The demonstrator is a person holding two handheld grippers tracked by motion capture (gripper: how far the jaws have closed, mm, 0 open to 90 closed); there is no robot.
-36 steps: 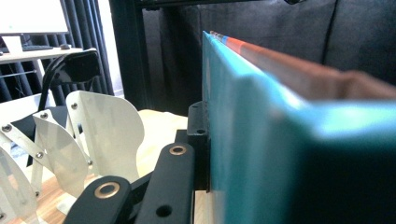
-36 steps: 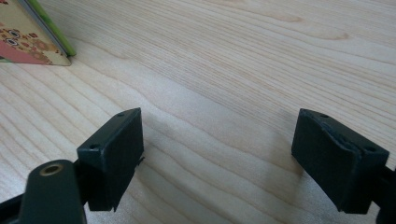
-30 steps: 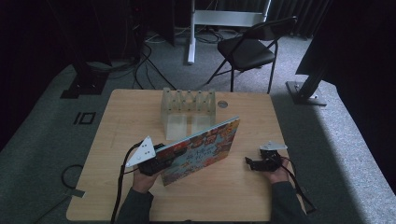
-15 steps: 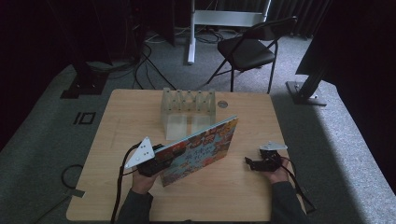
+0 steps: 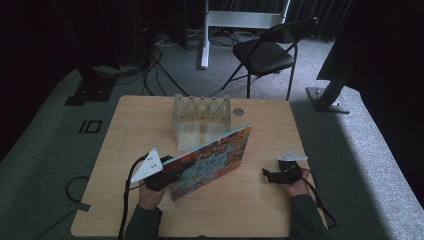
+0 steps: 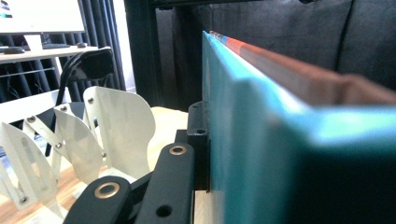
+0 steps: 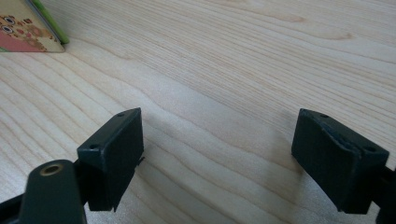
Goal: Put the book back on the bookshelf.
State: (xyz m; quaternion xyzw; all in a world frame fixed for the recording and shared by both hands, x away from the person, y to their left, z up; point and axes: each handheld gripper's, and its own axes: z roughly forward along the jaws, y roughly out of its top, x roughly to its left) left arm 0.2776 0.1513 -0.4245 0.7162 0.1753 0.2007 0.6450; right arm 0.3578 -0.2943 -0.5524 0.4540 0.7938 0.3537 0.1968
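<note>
Left claw (image 5: 167,175): we see it pinching the picture book (image 5: 212,155) by its lower left corner; in the left gripper view the near pad lies flat against the teal cover (image 6: 261,154).
Right claw (image 5: 270,176): spread wide with nothing between the pads, resting low over bare counter (image 5: 250,210), well to the right of the book.
Book: tilted up off the counter, its far edge just in front of the rack (image 5: 201,120).
Risk: we judge a one-corner grip lets the book pivot or slip out, and a swing could strike the rack.
Rack: white slotted dividers behind the book; we see no books in the slots.
</note>
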